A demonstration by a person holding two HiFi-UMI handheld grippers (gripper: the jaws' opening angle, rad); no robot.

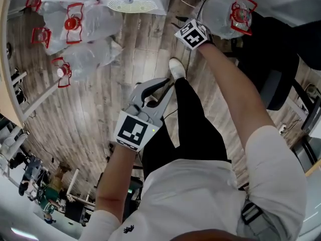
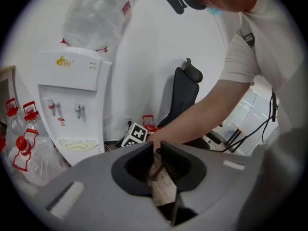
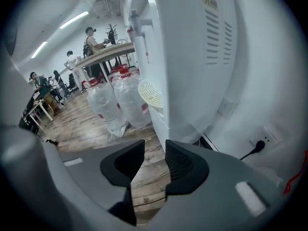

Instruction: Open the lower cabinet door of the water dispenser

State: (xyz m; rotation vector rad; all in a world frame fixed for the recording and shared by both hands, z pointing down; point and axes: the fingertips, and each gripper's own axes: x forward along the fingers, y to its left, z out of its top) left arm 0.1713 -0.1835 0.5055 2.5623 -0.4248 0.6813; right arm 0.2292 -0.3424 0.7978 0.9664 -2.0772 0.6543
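The white water dispenser [image 2: 72, 100] stands against the wall with a big bottle [image 2: 98, 13] on top; my left gripper's body hides its lower cabinet door. In the head view only its top edge and drip grille [image 1: 131, 5] show. My right gripper [image 3: 154, 150] is open with nothing between its jaws, low beside the dispenser's corner [image 3: 183, 57], near the drip grille [image 3: 150, 94]. Its marker cube [image 1: 192, 34] sits close to the dispenser's foot [image 2: 135, 134]. My left gripper [image 2: 157, 150] hangs farther back over the floor, its jaws a narrow gap apart and empty [image 1: 163, 84].
Several empty water bottles with red handles [image 1: 75, 29] lie on the wooden floor left of the dispenser [image 3: 120, 100]. Another bottle [image 1: 230, 14] and a black office chair [image 1: 273, 84] stand to the right. A wall socket with a plug [image 3: 262, 146] is behind the dispenser. People work at desks far off.
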